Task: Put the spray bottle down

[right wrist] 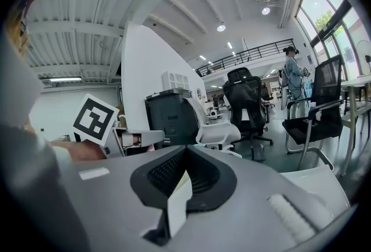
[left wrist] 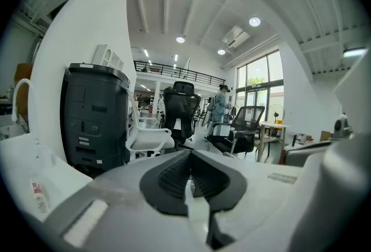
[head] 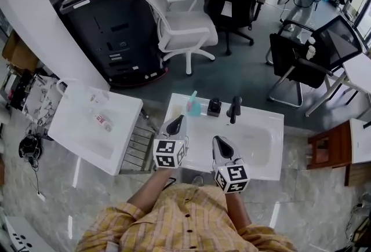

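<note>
Nearest us, our left gripper (head: 176, 124) and right gripper (head: 222, 144) hang over the basin (head: 261, 155), each with its jaws pressed together on nothing. Just beyond the left one, the teal spray bottle (head: 193, 106) stands on the basin's back rim, beside a black fitting (head: 214, 107). We judge that a careless sweep of the left gripper could topple it off that narrow rim.

Place: you're in an open-plan office | Evidence: white swivel chair (head: 184, 28), black mesh chair (head: 297, 59), desk (head: 362, 74), tall windows (left wrist: 258, 78)
</note>
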Available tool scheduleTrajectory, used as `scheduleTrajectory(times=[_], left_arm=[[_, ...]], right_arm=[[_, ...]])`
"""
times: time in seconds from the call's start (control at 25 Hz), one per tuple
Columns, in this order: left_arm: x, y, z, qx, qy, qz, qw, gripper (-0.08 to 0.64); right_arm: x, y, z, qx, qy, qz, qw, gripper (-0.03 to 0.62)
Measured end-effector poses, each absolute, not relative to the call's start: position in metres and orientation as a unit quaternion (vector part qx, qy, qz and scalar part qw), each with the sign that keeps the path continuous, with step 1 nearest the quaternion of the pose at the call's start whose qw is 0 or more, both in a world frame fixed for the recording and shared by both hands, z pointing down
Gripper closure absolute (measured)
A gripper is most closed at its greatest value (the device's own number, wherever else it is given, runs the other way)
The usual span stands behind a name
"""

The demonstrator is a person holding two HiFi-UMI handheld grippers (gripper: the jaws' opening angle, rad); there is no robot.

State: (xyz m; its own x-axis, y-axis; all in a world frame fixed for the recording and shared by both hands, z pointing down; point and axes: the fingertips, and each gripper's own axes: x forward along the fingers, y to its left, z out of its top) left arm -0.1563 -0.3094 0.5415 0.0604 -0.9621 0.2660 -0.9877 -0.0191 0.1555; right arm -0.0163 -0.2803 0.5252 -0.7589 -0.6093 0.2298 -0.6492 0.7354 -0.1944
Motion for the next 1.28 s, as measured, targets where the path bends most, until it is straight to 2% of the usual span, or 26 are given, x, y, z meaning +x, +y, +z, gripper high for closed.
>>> scheduleTrajectory(times=[0.76, 1.28], left_arm=[[-0.136, -0.201, 0.501, 0.743, -0.659, 0.046, 0.108, 0.561], [-0.132, -0.151, 0.497, 0.741, -0.663, 0.049, 0.094, 0.561]], right_arm=[[-0.026, -0.217, 0.488, 0.362, -0.924, 0.116, 0.046, 0.592], [-0.026, -0.19, 0.487, 0.369, -0.921, 0.11, 0.05, 0.592]])
